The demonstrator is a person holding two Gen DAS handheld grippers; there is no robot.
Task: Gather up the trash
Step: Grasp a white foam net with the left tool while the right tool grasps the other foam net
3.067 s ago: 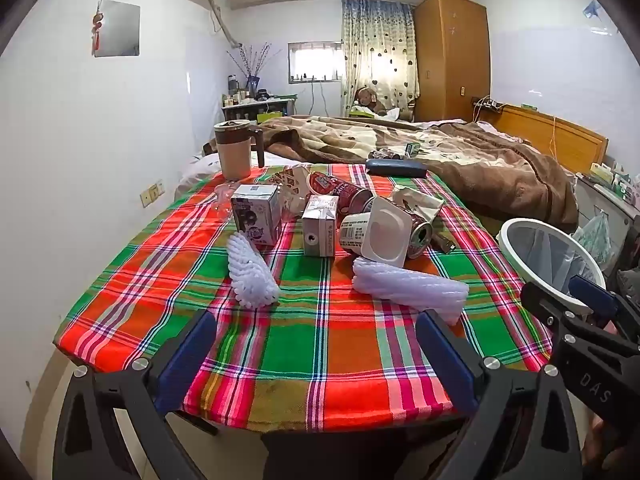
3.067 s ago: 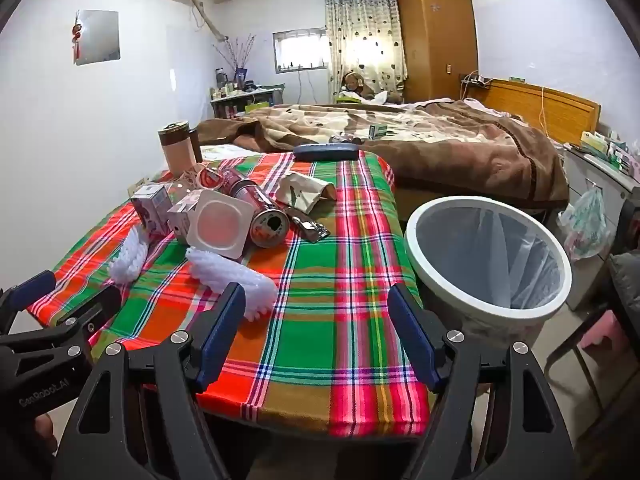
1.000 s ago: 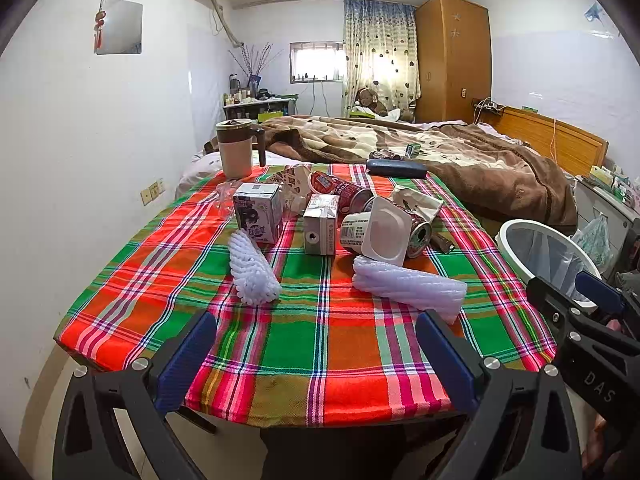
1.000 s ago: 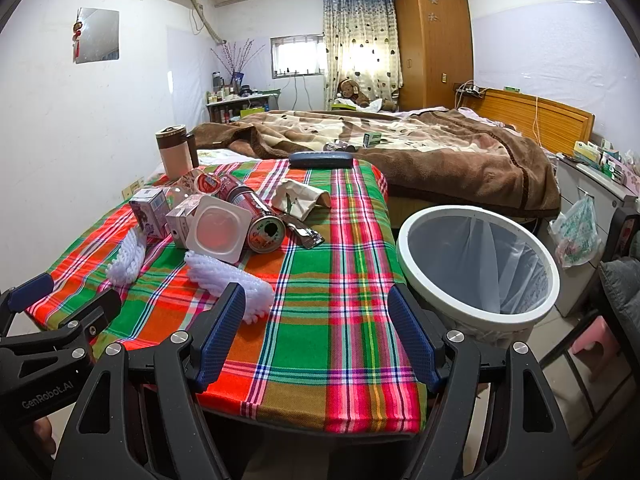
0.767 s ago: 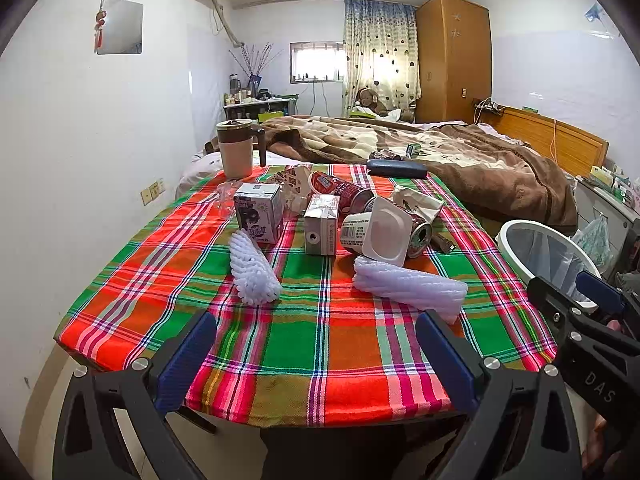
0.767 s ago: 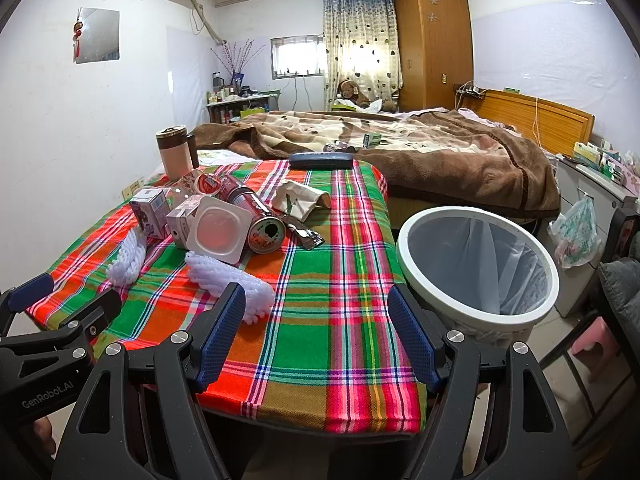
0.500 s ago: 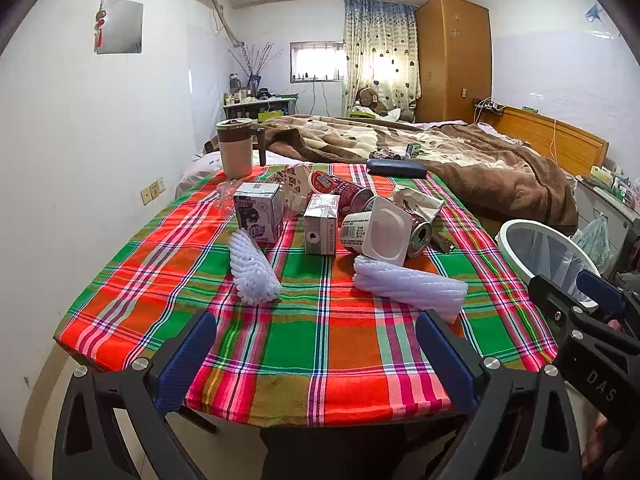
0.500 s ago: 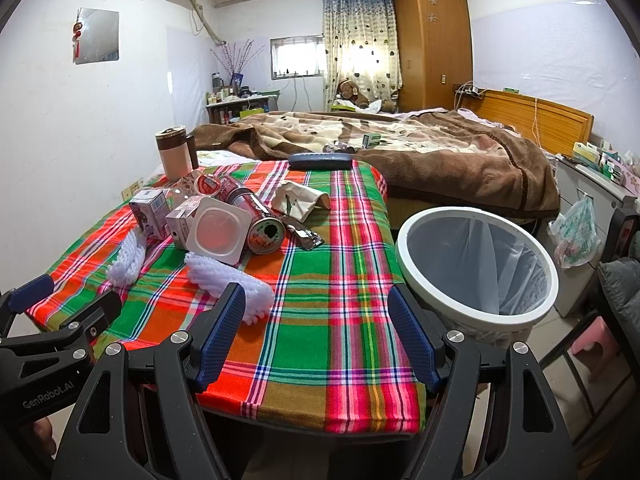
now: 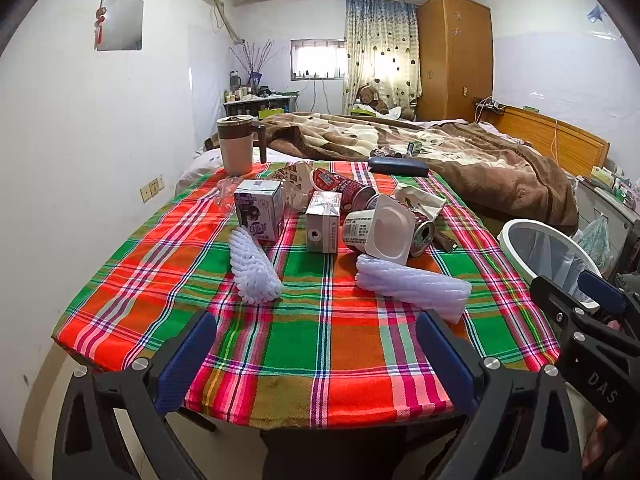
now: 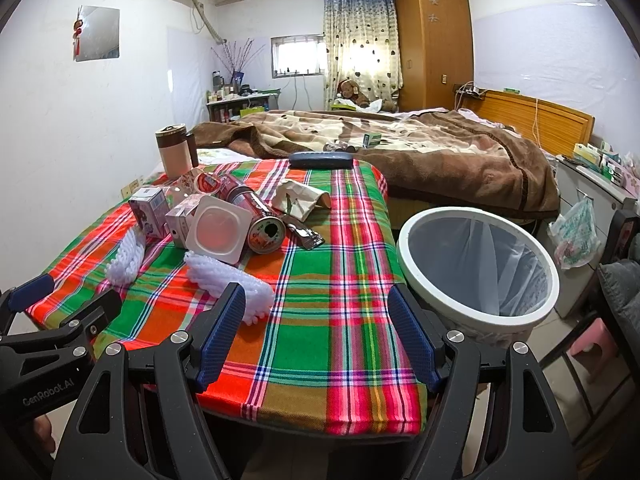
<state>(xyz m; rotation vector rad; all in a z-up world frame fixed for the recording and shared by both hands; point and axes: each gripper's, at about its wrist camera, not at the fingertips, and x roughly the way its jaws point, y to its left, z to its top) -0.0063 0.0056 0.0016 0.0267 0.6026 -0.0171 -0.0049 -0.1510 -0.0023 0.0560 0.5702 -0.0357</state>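
Nothing moved; both tools (image 9: pixel 316 354) (image 10: pixel 316 334) level, agape

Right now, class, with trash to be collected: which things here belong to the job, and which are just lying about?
For the job:
two white foam net sleeves
red drink cans
small cartons
white plastic tub
white lined bin

Lying about:
brown lidded mug
dark flat case
brown blanket

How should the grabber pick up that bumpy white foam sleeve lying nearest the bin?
Probably best to pinch the foam sleeve across its narrow middle, coming down from above with the open right gripper. It lies flat and long on the tablecloth, is soft enough to squash, and nothing touches its near side.
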